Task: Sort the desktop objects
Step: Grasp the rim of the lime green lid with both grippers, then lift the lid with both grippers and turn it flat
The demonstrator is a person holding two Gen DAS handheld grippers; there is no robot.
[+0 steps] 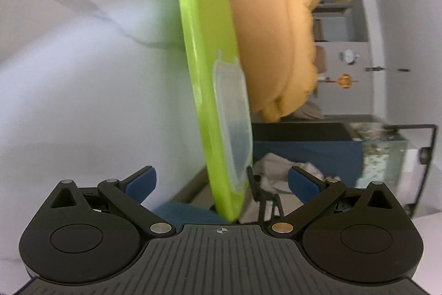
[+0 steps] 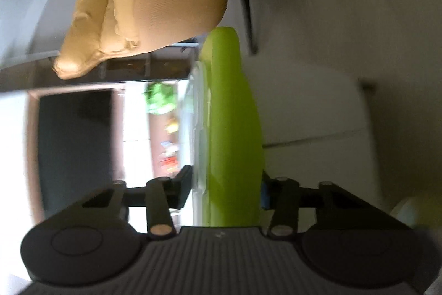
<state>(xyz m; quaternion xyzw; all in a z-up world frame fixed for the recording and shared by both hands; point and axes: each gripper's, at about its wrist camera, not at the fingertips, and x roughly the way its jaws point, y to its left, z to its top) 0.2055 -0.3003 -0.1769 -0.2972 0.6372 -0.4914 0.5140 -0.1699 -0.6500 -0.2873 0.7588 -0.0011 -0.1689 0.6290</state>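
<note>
- Right gripper (image 2: 225,188): fingers clamped on the green tray (image 2: 234,129), held edge-on; view blurred.
- Left gripper (image 1: 222,180): fingers spread wide, tray edge (image 1: 205,73) between them, not touching.
- One tray, one clear lid (image 1: 234,123) against its face.
- Tan cushion (image 1: 290,18) behind, marble table (image 1: 69,73) alongside.
- No legible writing.

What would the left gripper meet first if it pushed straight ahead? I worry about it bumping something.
Most likely the green plate, seen edge-on between the open fingers of the left gripper, with a clear lid against it. The plate's near edge already sits at the gripper's centre, though depth is unclear.
</note>
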